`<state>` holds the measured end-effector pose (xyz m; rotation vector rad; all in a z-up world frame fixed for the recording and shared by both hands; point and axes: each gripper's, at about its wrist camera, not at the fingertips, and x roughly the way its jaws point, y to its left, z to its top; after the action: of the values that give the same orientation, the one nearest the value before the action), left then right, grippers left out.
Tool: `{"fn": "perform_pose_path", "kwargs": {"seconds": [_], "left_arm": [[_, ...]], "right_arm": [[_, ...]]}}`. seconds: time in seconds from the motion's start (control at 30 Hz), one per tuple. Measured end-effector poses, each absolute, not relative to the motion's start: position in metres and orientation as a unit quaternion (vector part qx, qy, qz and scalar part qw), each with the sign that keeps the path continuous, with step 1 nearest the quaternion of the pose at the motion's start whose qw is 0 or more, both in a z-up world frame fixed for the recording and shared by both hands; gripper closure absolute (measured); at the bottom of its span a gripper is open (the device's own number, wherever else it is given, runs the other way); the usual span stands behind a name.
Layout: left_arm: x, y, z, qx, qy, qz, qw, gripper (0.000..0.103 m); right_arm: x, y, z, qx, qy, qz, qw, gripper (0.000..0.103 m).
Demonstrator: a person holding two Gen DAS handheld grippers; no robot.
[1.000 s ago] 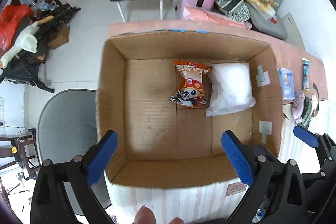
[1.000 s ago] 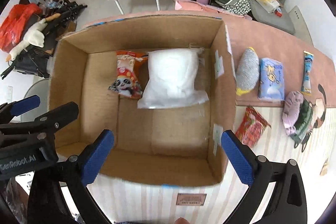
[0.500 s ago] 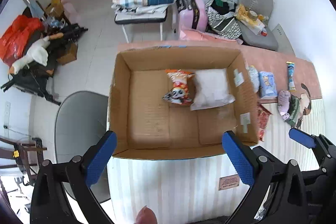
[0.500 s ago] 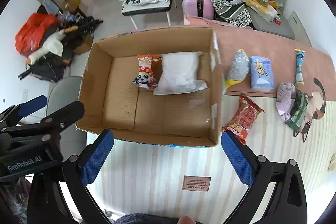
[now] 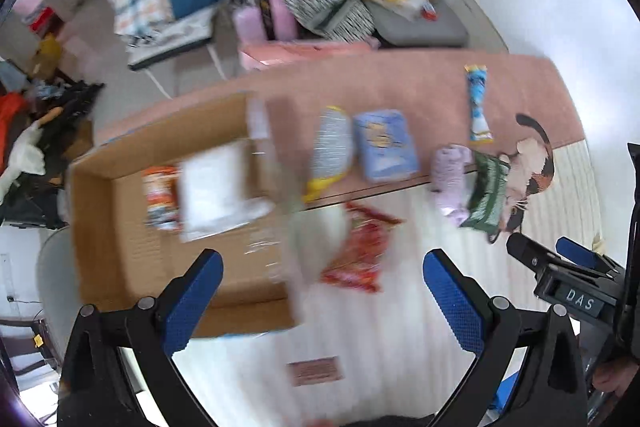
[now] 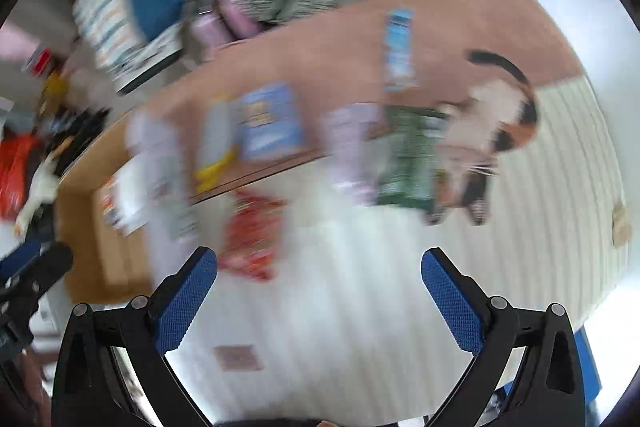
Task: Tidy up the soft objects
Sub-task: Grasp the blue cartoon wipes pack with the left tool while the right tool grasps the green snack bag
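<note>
Both views are motion-blurred. The left gripper (image 5: pixel 322 281) hangs with its jaws wide apart and empty, and so does the right gripper (image 6: pixel 318 277). The cardboard box (image 5: pixel 120 255) sits at nine o'clock, holding a white bag (image 5: pixel 216 193) and what looks like an orange snack pack (image 5: pixel 160 197). A red packet (image 5: pixel 360 255) lies just beside the box, toward three o'clock.

A: Brown cardboard box (image 5: pixel 120 227), white bag (image 5: pixel 212 195) and orange snack pack (image 5: pixel 160 195) inside?

B: Yes. Outside: red packet (image 5: pixel 360 251), light-blue pack (image 5: pixel 384 145), lilac cloth (image 5: pixel 450 175), green pouch (image 5: pixel 486 195), a calico cat print (image 5: pixel 532 163) on the pink-and-cream striped cover (image 5: pixel 400 327)
</note>
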<state>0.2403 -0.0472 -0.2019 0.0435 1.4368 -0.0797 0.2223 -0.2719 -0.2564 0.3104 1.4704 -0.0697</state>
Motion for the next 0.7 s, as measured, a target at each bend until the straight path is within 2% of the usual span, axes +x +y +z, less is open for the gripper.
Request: {"fn": "perform_pose_path", "kwargs": {"seconds": [0.13,0.23,0.4,0.5,0.7], "left_arm": [[0.283,-0.097,-0.256,0.022,0.703,-0.048,0.709,0.000],[0.317,-0.116,-0.296,0.025,0.729,-0.035,0.683,0.001],[0.360,-0.125,-0.357,0.023,0.772,-0.020,0.635,0.001],[0.375,-0.125,-0.387,0.023,0.792,-0.011,0.610,0.007],[0.381,-0.132,-0.424,0.017,0.819,-0.012,0.573,0.007]], "right_arm": [[0.253,-0.328,-0.308,0.170,0.691,-0.047,0.701,0.001],[0.276,-0.346,-0.346,0.182,0.710,-0.046,0.679,0.005],[0.295,-0.352,-0.389,0.184,0.735,-0.039,0.651,0.020],[0.301,-0.355,-0.407,0.181,0.746,-0.038,0.640,0.026],[0.308,-0.360,-0.429,0.175,0.764,-0.030,0.621,0.026]]}}
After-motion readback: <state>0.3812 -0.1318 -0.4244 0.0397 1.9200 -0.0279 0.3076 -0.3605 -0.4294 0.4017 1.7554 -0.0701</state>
